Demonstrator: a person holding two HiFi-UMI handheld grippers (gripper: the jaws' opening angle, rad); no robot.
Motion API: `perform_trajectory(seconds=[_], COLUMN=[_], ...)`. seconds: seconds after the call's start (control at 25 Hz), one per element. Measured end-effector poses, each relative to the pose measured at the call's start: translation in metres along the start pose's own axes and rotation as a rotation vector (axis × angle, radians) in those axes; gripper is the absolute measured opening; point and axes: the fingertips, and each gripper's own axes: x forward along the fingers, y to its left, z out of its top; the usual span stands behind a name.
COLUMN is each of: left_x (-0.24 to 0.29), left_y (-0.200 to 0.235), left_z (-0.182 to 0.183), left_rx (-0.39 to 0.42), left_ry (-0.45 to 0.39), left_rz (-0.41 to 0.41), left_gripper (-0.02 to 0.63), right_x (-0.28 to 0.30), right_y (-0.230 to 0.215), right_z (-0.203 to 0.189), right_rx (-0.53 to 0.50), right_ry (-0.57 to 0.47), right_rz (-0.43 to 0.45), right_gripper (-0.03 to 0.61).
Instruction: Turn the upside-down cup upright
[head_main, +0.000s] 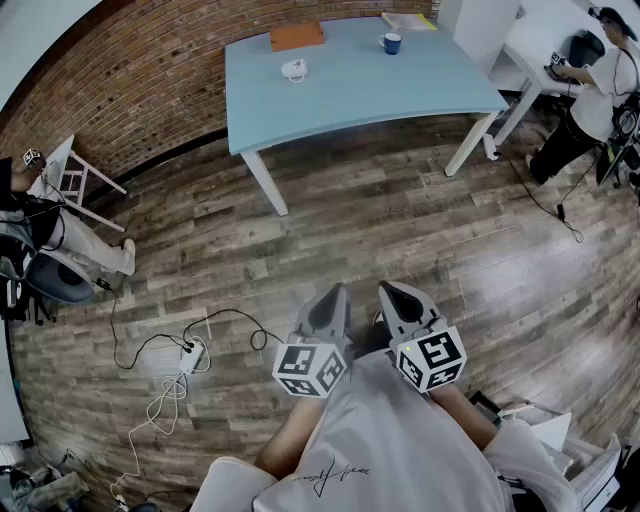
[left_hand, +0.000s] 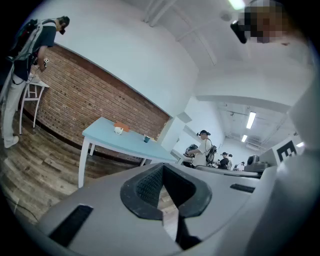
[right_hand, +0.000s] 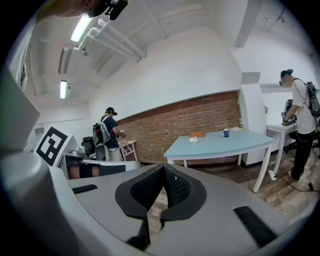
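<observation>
**Approach stage, before any contact with the task object.** In the head view the left gripper (head_main: 335, 296) and the right gripper (head_main: 390, 292) are held side by side at lower centre of the frame. They sit close to the wearer's grey shirt (head_main: 380, 450) and above the wooden floor (head_main: 400, 230).

In the left gripper view (left_hand: 162, 167) and the right gripper view (right_hand: 163, 167) the jaws are seen brought together at their tips. Nothing is held between them.

The light-blue table (head_main: 350, 85) lies at upper centre of the head view, well apart from both grippers. Three things are seen on it:
- a white cup (head_main: 294, 69) on its left half
- a blue cup (head_main: 392, 43) toward the upper right
- an orange-brown flat object (head_main: 296, 36) at the far edge

The blue cup appears to stand mouth-up, so the white cup is judged the likely task object. Its orientation is too small to be confirmed.

**Next move, as judged.** The table must first be reached. One gripper must then be opened wide enough to span the cup wall, closed on it, and rolled through a half turn. The cup is then to be set down on its base.

**Writing.** A script print is visible low on the shirt but cannot be read. The cubes (head_main: 310, 368) carry only black-and-white square markers, and no brand or label is legible anywhere
</observation>
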Motion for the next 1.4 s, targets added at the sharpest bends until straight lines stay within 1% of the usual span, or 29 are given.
perform_trajectory(seconds=[0.4, 0.68, 0.92, 1.2, 1.4], left_x=[-0.003, 0.007, 0.036, 0.085, 0.121], left_y=[0.005, 0.014, 0.036, 0.052, 0.071], left_z=[0.004, 0.004, 0.022, 0.045, 0.056], left_rx=[0.022, 0.043, 0.056, 0.064, 0.049], left_ry=[0.009, 0.021, 0.021, 0.009, 0.021], left_rz=[0.006, 0.022, 0.046, 0.046, 0.068], left_gripper=[0.009, 0.009, 0.009, 0.009, 0.009], right_x=[0.006, 0.019, 0.057, 0.102, 0.142], right_y=[0.009, -0.003, -0.019, -0.054, -0.07], right_z=[-0.002, -0.002, 0.011, 0.031, 0.037], right_rx=[0.011, 0.053, 0.051, 0.043, 0.033], right_ry=[0.007, -0.003, 0.001, 0.004, 0.028], right_rz=[0.015, 0.006, 0.028, 0.034, 0.061], right_gripper=[0.02, 0.021, 0.021, 0.021, 0.021])
